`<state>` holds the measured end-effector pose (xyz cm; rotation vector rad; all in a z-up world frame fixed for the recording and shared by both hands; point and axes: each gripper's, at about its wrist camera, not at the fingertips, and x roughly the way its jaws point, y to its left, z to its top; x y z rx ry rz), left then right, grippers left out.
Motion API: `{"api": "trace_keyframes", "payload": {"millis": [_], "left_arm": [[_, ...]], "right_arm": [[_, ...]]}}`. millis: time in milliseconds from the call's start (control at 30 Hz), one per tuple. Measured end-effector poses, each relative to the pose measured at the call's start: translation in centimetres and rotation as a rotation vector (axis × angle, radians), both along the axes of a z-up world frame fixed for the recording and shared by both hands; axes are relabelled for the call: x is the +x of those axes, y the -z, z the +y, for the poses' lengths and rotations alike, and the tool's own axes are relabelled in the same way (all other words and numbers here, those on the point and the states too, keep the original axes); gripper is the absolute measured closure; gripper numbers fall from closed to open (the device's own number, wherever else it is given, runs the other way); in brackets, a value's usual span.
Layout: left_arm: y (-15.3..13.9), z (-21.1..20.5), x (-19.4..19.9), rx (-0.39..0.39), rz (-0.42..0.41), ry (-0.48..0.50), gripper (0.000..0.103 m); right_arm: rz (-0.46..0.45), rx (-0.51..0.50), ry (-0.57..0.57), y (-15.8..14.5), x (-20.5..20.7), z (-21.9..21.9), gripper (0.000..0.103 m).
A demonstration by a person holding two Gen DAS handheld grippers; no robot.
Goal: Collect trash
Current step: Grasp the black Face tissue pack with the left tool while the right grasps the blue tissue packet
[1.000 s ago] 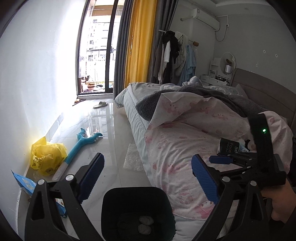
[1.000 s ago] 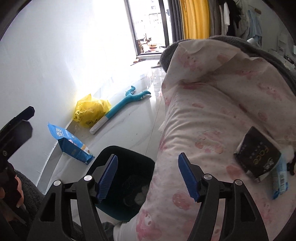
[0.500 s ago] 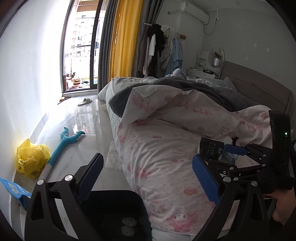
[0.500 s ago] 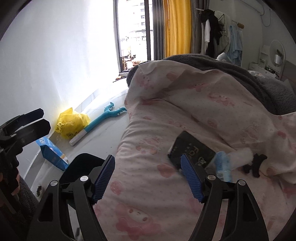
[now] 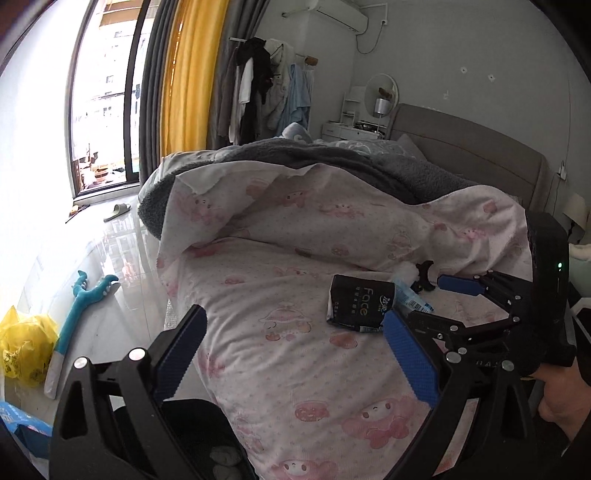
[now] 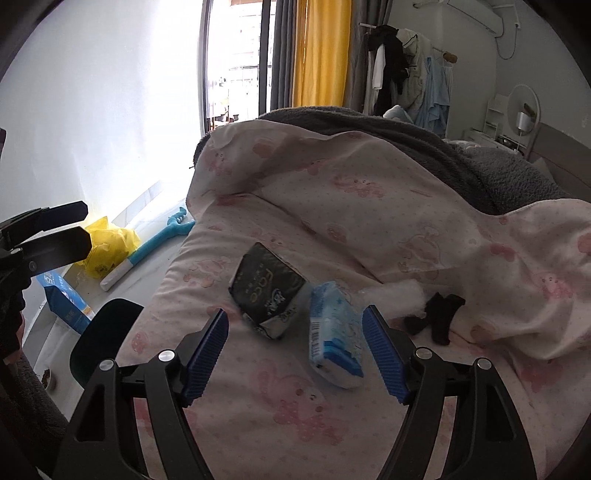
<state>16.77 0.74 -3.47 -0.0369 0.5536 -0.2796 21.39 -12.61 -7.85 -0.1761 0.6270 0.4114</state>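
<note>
Right tool [image 6: 295,354] spread over pink bed quilt [image 6: 369,206], nothing pinched, jaws just widening, black tissue pack [image 6: 266,291] and blue-white packet [image 6: 334,332] just ahead, touching, left tool [image 5: 295,354] spread, black bin [image 6: 99,339] on floor beside bed.

Black-framed tool [image 6: 295,354] — ribbed blue pads [image 6: 207,356], silver screws.

A bed [image 5: 303,369] is covered by a pink-patterned quilt [image 6: 388,206], with a grey blanket [image 5: 332,162] laid behind it and a grey padded headboard [image 5: 469,162] at the far end. Bright daylight is let in through a tall glass door [image 5: 103,110], flanked by yellow and grey curtains [image 5: 184,77]. Clothes are hung on a rack [image 5: 266,88]. A glossy pale floor [image 5: 110,266] is lit beside a white wall [image 6: 110,110]. An air conditioner [image 5: 332,13] is mounted high.
</note>
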Motion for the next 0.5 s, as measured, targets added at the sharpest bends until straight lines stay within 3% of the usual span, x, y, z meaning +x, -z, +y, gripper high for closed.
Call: {"api": "trace_keyframes", "payload": {"millis": [100,300,333,367,500], "left_arm": [[0.7,-0.7,1.0,0.022,0.01,0.027,0.005],[2.2,-1.6,2.8,-0.012,0.061,0.065,0.005],[2.3,-1.9,3.0,-0.021,0.068,0.073,0.005],[2.4,-2.2,3.3,-0.028,0.072,0.081,0.005],[2.9,-3.7,4.2,-0.035,0.077,0.114,0.005]], "right_arm": [[0.017,0.003,0.003,0.6,0.6,-1.1,0.027],[0.043,-0.01,0.009,1.9,1.5,-2.4,0.027],[0.044,-0.024,0.011,2.1,1.7,-2.3,0.03],[0.047,-0.037,0.008,2.3,1.8,-2.3,0.039],[0.063,-0.061,-0.016,3.0,2.2,-2.1,0.051]]}}
